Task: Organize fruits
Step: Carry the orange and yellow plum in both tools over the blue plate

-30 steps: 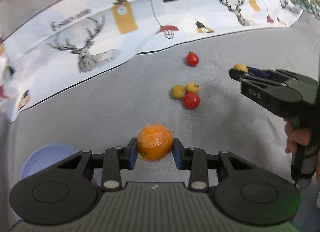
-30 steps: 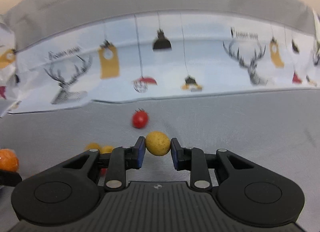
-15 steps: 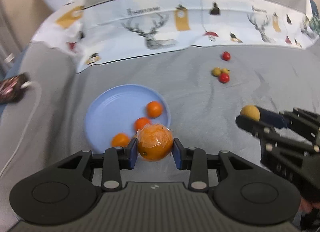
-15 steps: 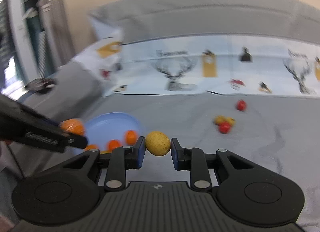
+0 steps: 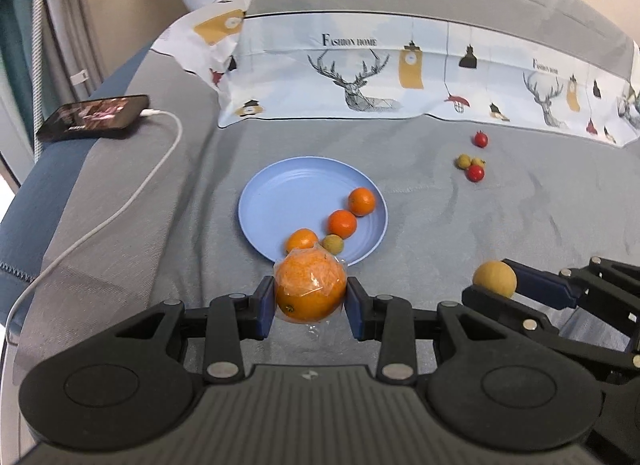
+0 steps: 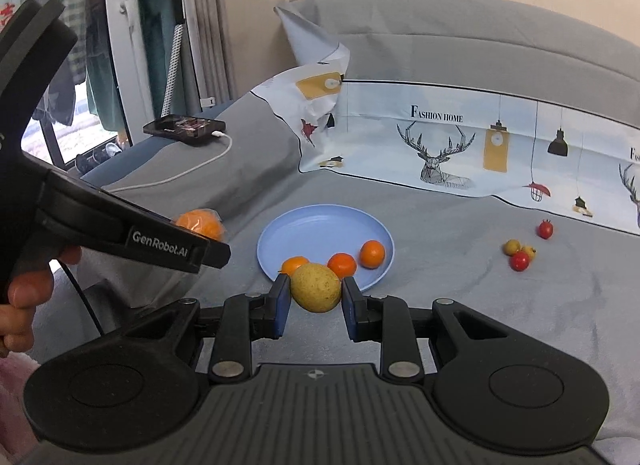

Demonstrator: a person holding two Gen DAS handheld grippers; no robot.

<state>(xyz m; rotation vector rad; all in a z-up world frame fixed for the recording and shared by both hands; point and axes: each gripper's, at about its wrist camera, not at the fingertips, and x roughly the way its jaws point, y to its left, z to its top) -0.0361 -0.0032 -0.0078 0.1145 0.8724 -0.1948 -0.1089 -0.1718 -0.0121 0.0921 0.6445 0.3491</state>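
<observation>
My left gripper (image 5: 310, 305) is shut on a plastic-wrapped orange (image 5: 310, 289), held above the near edge of a blue plate (image 5: 288, 193). The plate holds three small oranges (image 5: 342, 223) and a small yellow-brown fruit (image 5: 333, 244). My right gripper (image 6: 315, 305) is shut on a yellow-brown round fruit (image 6: 315, 287), in front of the plate (image 6: 320, 225). It also shows in the left wrist view (image 5: 494, 279), right of the plate. Two red tomatoes (image 5: 476, 173) and two small yellow fruits (image 5: 464, 161) lie on the grey sofa at the far right.
A phone (image 5: 94, 117) with a white charging cable (image 5: 132, 201) lies on the sofa arm at the left. A printed deer cloth (image 5: 400, 81) runs along the sofa back. A curtain and a rack stand at the far left in the right wrist view (image 6: 180, 25).
Both grippers have pulled back and swung left from the loose fruits towards the blue plate, each still holding its fruit. The plate and the phone have come into view.
</observation>
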